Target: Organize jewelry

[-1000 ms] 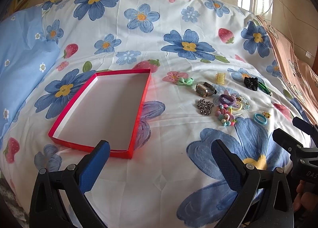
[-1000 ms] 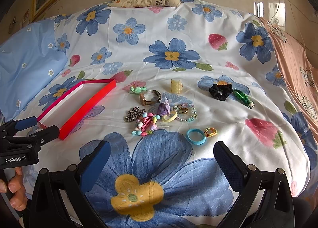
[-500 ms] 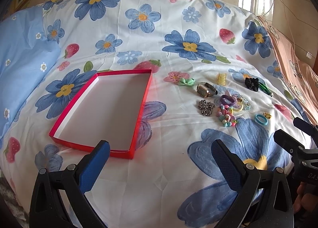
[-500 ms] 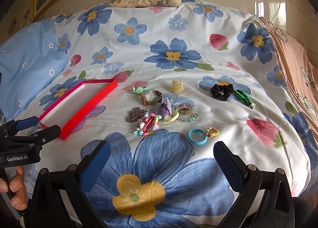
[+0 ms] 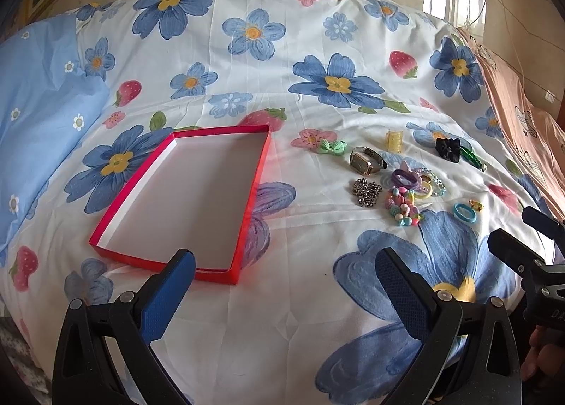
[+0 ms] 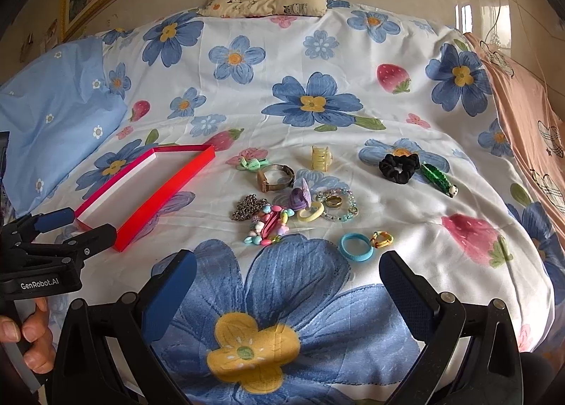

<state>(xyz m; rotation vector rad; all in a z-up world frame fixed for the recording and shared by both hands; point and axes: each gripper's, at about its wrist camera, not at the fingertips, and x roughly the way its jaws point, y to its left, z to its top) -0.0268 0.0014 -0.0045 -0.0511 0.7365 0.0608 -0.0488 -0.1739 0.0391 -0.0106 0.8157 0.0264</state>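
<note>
On the flowered bedsheet (image 6: 406, 165), the jewelry is lying loose in a cluster to the right of the red box (image 5: 183, 200), none of it inside yet. Left gripper (image 5: 282, 285) is hovering over the sheet at the box's near edge, jaws spread wide, grasping nothing; right gripper (image 6: 287, 285) is hanging over the big blue flower print just short of the cluster, equally released and empty. Risks, as judged from this layout: the chain (image 6: 247, 206), the bead bracelet (image 6: 269, 225) and the yellow ring (image 6: 310, 211) are touching or overlapping, so a pinch on one is likely dragging a neighbour along or snagging links; the soft sheet is giving under pressure, so flat pieces such as the blue ring (image 6: 356, 246) may be slipping out from under wide fingertips; the box wall is low, and a careless drop could be bouncing pieces back out. View differences: the left wrist camera is showing the box's bare white floor from above and the right gripper entering at its right edge; the right wrist camera is showing the box only edge-on, yet is separating the watch (image 6: 276, 177), black scrunchie (image 6: 399, 166) and green clip (image 6: 438, 179) far more clearly, plus the hand (image 6: 24, 331) holding the left gripper.
</note>
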